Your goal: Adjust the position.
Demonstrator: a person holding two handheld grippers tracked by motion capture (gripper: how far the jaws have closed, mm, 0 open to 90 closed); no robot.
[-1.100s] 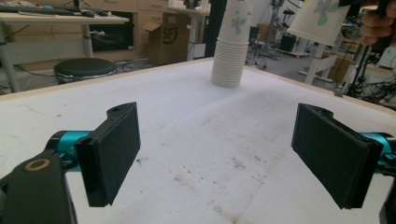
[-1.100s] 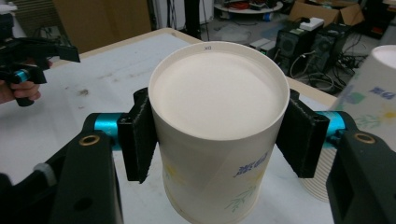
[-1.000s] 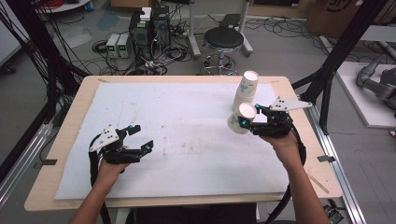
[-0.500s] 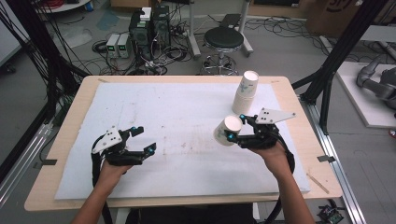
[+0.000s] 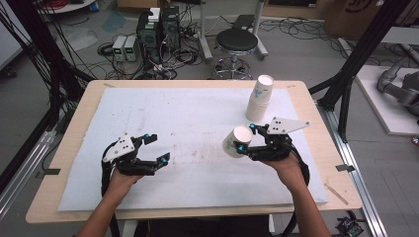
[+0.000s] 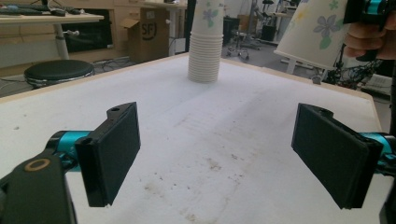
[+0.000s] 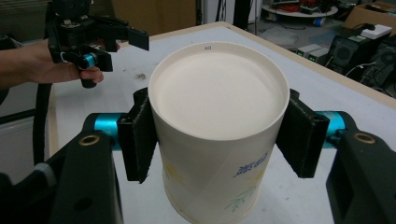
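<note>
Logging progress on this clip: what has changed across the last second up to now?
The right hand-held gripper, shut on one paper cup, carried it leftward away from the cup stack, toward the mat's middle. The left hand-held gripper stayed put, jaws open and empty; the stack did not move.

One loose paper cup [image 5: 236,141] was off the table [image 5: 316,163], held over its right half. One stack of paper cups [image 5: 259,98] stood near the far right corner; how many cups it held could not be told. Two grippers were over the table: the left gripper [image 5: 154,148] toward the near left, the right gripper [image 5: 246,138] toward the right edge.
</note>
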